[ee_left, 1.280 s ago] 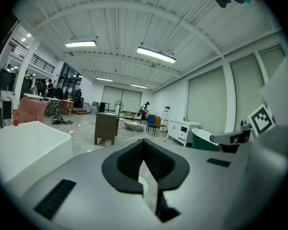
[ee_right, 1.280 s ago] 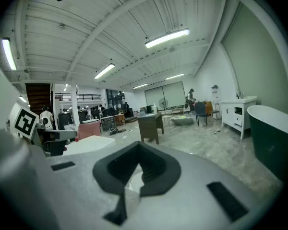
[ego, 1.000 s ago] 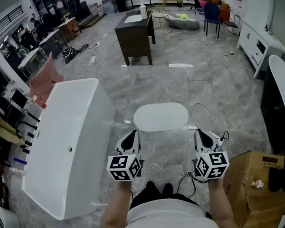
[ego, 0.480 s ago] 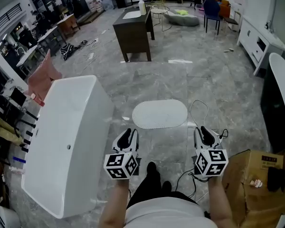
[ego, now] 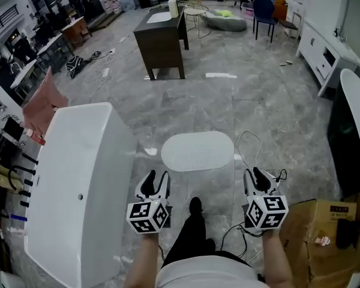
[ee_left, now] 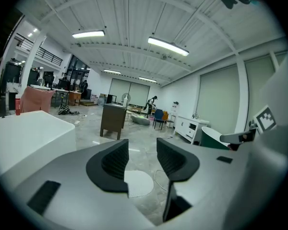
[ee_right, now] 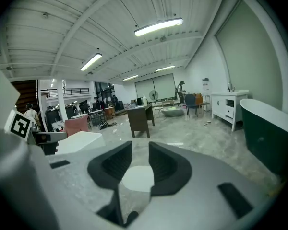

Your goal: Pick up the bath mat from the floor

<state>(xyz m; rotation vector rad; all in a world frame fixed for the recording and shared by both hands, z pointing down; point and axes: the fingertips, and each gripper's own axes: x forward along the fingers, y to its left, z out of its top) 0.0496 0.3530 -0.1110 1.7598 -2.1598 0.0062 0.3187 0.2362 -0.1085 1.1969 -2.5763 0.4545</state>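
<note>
The bath mat [ego: 198, 151] is a white oval lying flat on the grey marble floor, a little ahead of both grippers. My left gripper [ego: 155, 177] hangs short of its near left edge. My right gripper [ego: 255, 174] hangs off its near right end. Both jaws have just been opening, and nothing is between either pair. The left gripper view shows the mat [ee_left: 137, 183] low between the spread jaws of the left gripper [ee_left: 142, 150]. In the right gripper view the mat [ee_right: 138, 178] lies beyond the narrower gap of the right gripper [ee_right: 140, 152].
A long white bathtub [ego: 78, 185] stands close on the left. A cardboard box [ego: 324, 227] sits at the right, with a dark tub [ego: 351, 131] behind it. A thin cable [ego: 252, 143] loops on the floor beside the mat's right end. A dark desk [ego: 162, 38] stands further off.
Both grippers have sunk lower in the head view and their jaws have spread apart. The person's foot has stepped forward, and the mat lies a little nearer.
</note>
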